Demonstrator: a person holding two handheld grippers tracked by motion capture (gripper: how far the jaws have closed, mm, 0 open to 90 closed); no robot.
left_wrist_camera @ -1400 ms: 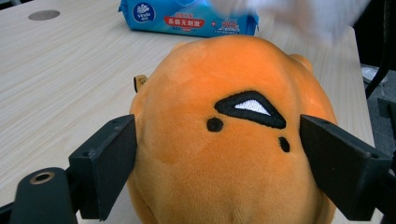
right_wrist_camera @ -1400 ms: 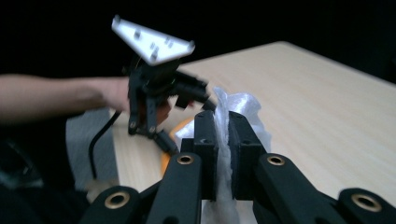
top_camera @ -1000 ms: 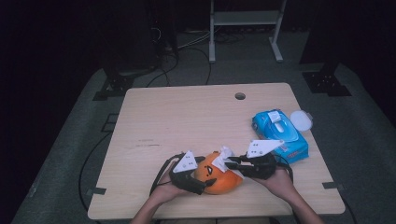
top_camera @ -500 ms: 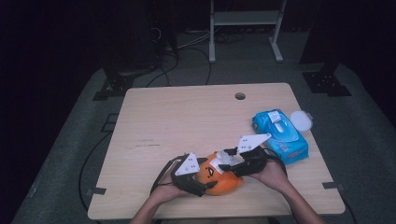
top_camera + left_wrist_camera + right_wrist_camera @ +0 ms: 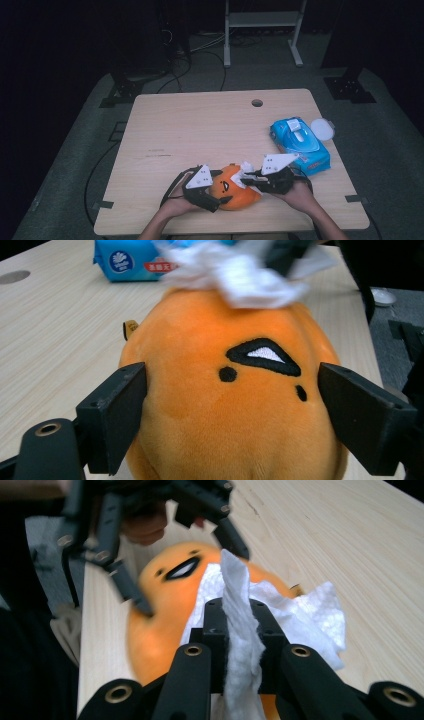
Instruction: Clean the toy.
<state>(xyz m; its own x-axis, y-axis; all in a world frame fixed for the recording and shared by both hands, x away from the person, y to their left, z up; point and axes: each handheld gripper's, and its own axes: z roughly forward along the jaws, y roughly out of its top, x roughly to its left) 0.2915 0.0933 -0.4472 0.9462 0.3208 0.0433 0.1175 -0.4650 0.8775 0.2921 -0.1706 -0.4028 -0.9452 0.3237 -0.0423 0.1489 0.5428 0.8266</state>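
Note:
An orange plush toy (image 5: pixel 231 192) with a stitched face lies near the table's front edge. My left gripper (image 5: pixel 220 192) is shut on it, one jaw pressed against each side of the toy (image 5: pixel 230 390); its jaws have just eased very slightly wider. My right gripper (image 5: pixel 248 181) comes in from the right, shut on a crumpled white tissue (image 5: pixel 245 172). Its jaws have just been closing with the tissue (image 5: pixel 300 615) pinched between them. The tissue (image 5: pixel 245 275) rests on top of the toy (image 5: pixel 165 615). The left gripper (image 5: pixel 192 580) straddles the toy in the right gripper view.
A blue pack of wipes (image 5: pixel 300 142) lies at the right of the wooden table (image 5: pixel 200 130), a round white lid (image 5: pixel 322 129) beside it. A cable hole (image 5: pixel 257 103) is near the far edge. The pack (image 5: pixel 130 260) is beyond the toy.
My right gripper slid left over the toy with the tissue, then came back a little to the right. The left gripper and the toy stayed where they were.

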